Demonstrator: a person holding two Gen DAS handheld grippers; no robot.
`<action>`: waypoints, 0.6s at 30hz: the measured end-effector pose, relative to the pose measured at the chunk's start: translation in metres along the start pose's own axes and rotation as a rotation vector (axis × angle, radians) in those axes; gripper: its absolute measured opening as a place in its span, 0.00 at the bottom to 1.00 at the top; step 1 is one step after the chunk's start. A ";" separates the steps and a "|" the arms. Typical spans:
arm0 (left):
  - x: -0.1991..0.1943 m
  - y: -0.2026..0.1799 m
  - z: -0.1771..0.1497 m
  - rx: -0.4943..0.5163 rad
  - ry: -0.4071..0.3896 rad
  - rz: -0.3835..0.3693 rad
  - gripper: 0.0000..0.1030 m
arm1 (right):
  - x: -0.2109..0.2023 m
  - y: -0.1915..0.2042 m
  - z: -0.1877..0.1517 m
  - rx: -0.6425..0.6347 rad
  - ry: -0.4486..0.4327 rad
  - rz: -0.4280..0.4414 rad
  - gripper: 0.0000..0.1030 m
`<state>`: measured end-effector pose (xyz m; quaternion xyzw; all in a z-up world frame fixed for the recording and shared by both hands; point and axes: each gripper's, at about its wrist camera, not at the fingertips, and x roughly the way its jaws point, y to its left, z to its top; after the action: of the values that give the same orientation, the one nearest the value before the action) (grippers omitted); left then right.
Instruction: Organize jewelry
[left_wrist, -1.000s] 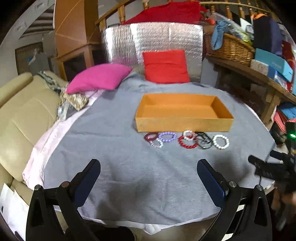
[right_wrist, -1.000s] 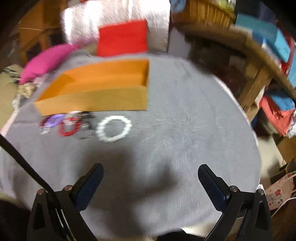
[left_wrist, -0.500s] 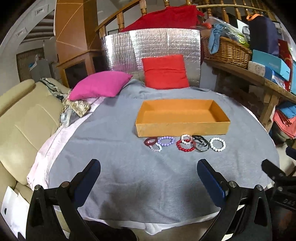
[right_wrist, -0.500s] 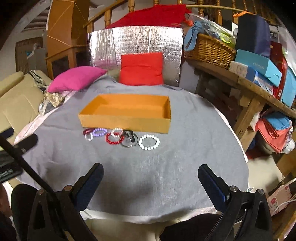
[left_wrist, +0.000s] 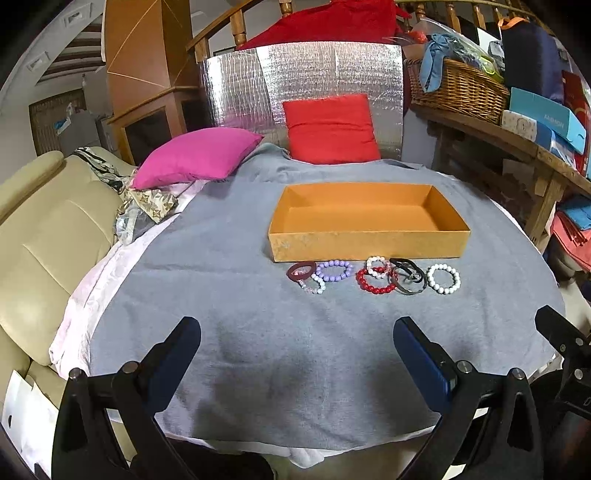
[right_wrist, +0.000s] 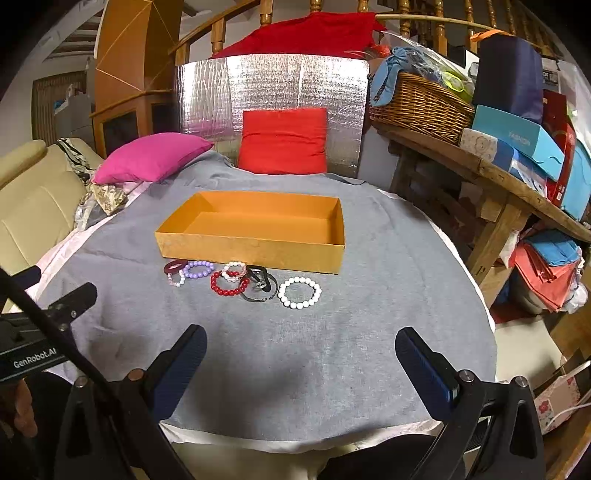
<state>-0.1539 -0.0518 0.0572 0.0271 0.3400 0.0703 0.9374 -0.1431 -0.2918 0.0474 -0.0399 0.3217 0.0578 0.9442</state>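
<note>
Both grippers held apart above the near edge of a grey-covered tabletop, bracelets lying in a row beyond them.

The left gripper (left_wrist: 297, 347) and right gripper (right_wrist: 301, 356) each have their 2 fingers spread wide with nothing between them, over the near edge of the tabletop (left_wrist: 258, 332). Toward the tabletop's middle lies a row of bracelets: a dark red bracelet (left_wrist: 301, 271) at the left end, then a purple bead bracelet (left_wrist: 335, 270), a red bead bracelet (left_wrist: 376, 282), a black bangle (left_wrist: 408, 282) and a white bead bracelet (left_wrist: 443, 279) at the right end. Just behind the row stands an open orange box (left_wrist: 365, 244). At the far edge rest a pink cushion (left_wrist: 195, 157) and a red cushion (left_wrist: 330, 129).
</note>
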 end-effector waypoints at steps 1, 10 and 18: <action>0.001 0.000 0.000 0.001 0.001 0.001 1.00 | 0.001 0.000 0.000 -0.001 0.000 0.001 1.00; 0.008 0.001 -0.001 0.002 0.013 0.006 1.00 | 0.006 0.007 0.004 -0.014 0.006 -0.002 1.00; 0.014 0.004 -0.001 0.004 0.025 0.012 1.00 | 0.008 0.011 0.008 -0.020 0.005 -0.001 1.00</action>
<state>-0.1448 -0.0461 0.0482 0.0303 0.3516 0.0753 0.9326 -0.1335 -0.2789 0.0480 -0.0494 0.3235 0.0605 0.9430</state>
